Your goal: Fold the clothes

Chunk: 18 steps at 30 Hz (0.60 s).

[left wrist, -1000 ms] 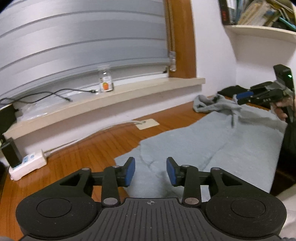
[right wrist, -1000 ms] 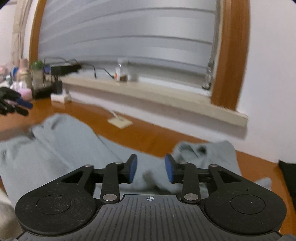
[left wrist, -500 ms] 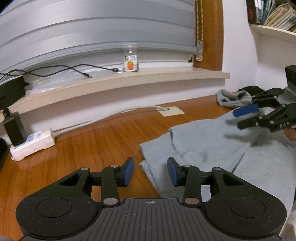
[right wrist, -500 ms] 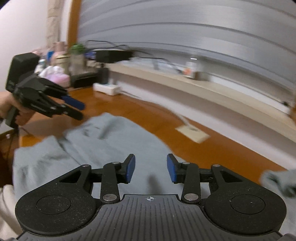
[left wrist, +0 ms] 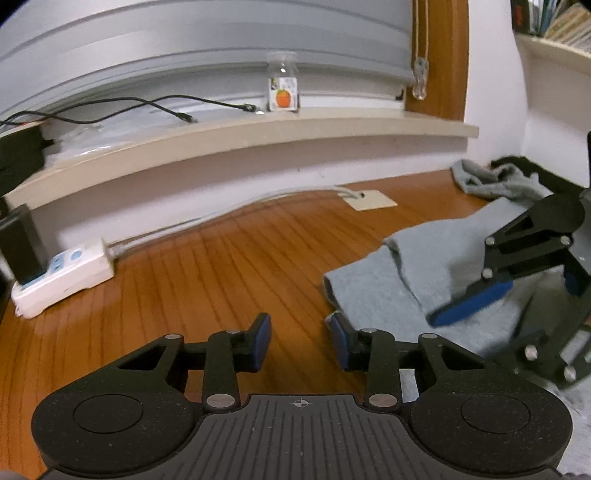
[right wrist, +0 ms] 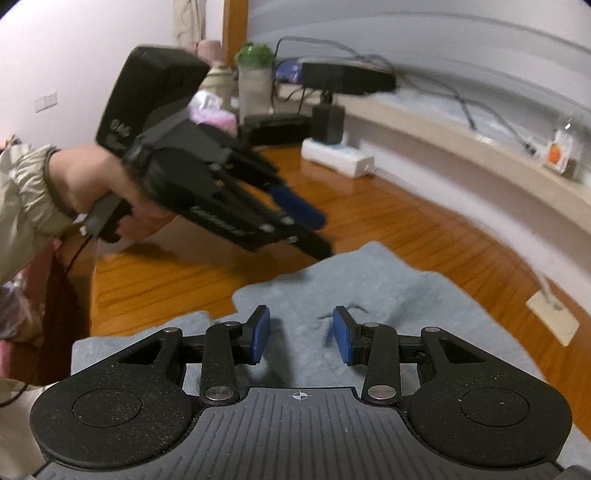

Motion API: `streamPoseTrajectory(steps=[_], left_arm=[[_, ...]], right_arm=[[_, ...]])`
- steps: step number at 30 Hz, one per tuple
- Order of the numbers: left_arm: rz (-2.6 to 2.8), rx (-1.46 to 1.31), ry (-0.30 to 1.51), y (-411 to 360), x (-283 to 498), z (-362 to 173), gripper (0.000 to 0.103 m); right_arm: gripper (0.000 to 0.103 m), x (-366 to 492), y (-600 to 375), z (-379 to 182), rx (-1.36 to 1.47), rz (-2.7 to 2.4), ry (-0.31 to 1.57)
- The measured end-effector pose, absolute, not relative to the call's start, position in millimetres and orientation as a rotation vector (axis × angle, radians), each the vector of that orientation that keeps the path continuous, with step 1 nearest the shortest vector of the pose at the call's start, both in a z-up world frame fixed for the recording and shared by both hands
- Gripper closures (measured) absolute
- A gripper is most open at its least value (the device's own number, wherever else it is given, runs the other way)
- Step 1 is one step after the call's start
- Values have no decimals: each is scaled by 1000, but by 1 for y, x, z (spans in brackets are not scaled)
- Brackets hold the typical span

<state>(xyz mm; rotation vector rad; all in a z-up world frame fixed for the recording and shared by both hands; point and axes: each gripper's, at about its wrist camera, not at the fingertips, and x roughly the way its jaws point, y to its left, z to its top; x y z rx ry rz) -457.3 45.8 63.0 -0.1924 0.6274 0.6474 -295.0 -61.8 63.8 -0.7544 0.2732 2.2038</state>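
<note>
Grey garment under right gripper, beside left gripper, fingers apart.

Domestic room, likely bedroom or study. Evidence: wood-plank bench under a shuttered window with beige sill; white power strip at 9 o'clock; bookshelf at 1 o'clock; toiletry bottles at 11 o'clock in right wrist view.

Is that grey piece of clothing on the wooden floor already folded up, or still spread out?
Mostly spread out: the grey garment lies flat and wide over the wooden floor, with one crumpled end.
</note>
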Motion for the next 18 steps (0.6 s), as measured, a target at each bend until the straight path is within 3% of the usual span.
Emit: streamPoseTrajectory(steps=[2, 4, 9, 14, 18], left_arm=[[650, -190, 645, 49, -453, 60, 66], [652, -195, 648, 51, -452, 58, 66], [668, -209, 650, 53, -453, 56, 69], [705, -253, 608, 60, -457, 64, 69], [681, -342, 521, 67, -459, 75, 56]], right_arm=[[67, -297, -65, 63, -762, 2205, 266], [87, -295, -70, 65, -748, 2219, 256], [89, -274, -97, 86, -549, 2275, 194], [88, -281, -108, 73, -695, 2305, 183], [84, -284, -105, 63, -715, 2269, 197]])
